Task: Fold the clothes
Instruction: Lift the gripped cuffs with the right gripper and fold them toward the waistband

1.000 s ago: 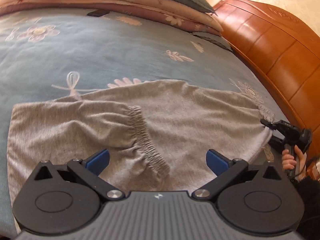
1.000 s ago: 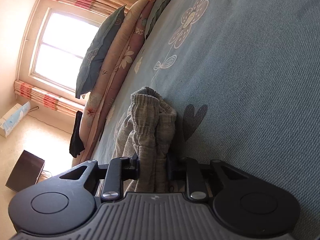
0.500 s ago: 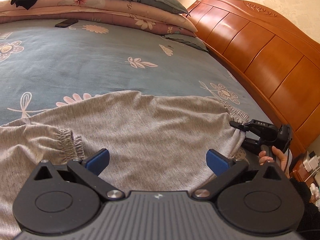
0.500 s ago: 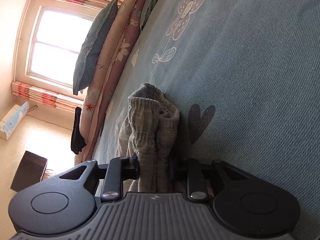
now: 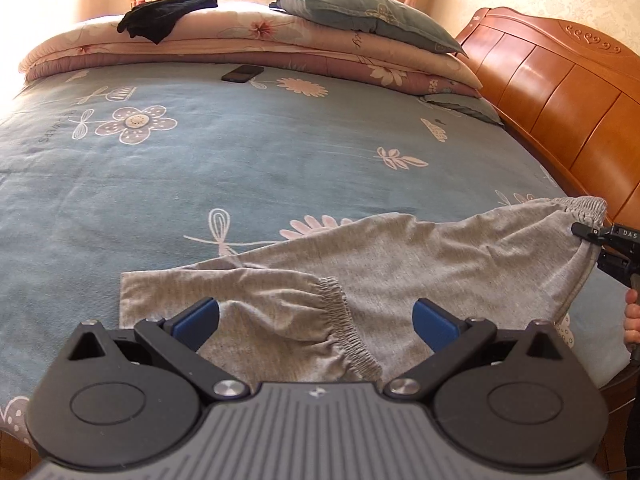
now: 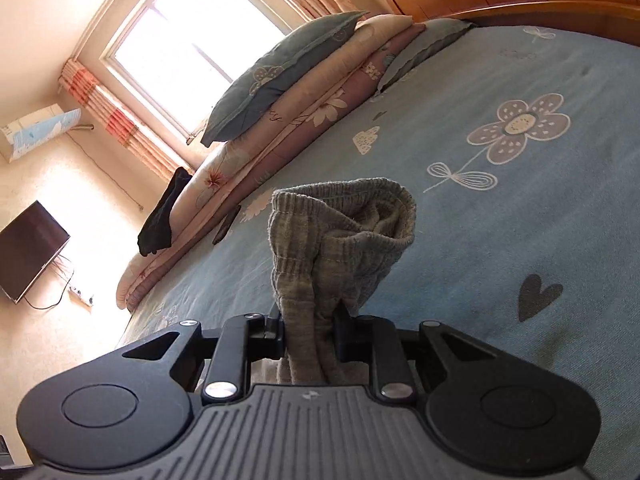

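- Grey trousers [image 5: 400,276]: lying along the near edge of the bed [image 5: 240,168], toward its headboard corner; one leg is doubled over the other, its gathered cuff [image 5: 344,320] on top.
- Waistband [image 6: 340,216]: lifted off the bed, bunched.
- My right gripper [image 6: 310,330]: clenched on the waistband, cloth pinched between both fingers.
- My left gripper [image 5: 316,318]: released, jaws wide, held over the doubled leg near the cuff, gripping nothing.
- Step in hand, as I judge it: bringing the waistband end across the legs. To do it well, I would keep the lifted edge taut and level, pin the cuff end with the left, and lay the cloth down without wrinkles.
- Also present: phone [image 5: 243,73], stacked quilts [image 5: 280,40], pillow [image 5: 368,16].
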Motion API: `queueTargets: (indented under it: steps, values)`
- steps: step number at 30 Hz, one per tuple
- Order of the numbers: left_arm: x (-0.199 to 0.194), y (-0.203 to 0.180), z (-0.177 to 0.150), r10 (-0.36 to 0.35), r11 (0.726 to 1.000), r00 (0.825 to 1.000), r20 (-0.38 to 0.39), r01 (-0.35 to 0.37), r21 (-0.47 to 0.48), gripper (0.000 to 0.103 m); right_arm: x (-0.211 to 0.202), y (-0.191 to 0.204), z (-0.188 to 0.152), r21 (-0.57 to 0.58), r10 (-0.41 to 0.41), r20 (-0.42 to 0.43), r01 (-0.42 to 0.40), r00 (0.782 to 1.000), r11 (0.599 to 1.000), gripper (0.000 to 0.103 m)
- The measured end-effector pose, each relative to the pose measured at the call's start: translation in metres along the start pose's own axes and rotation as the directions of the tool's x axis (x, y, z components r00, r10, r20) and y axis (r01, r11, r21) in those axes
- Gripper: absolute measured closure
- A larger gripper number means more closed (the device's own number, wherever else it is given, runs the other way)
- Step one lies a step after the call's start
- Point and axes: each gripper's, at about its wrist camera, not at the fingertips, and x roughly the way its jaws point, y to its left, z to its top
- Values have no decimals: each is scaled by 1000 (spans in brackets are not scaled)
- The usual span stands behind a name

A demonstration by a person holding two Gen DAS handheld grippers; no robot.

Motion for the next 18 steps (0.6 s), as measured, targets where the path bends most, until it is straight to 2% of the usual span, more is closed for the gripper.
queueTargets:
  steps: [8, 18]
  values:
    - [-42, 56, -13, 41, 997, 998, 52, -38, -70, 1, 18, 95, -15, -166, -16, -69, 4, 997, 986, 78]
    - [-70, 121, -37, 96, 980, 993, 75, -81, -184, 1, 58, 181, -56, -281, 0, -169, -48, 986, 958, 79]
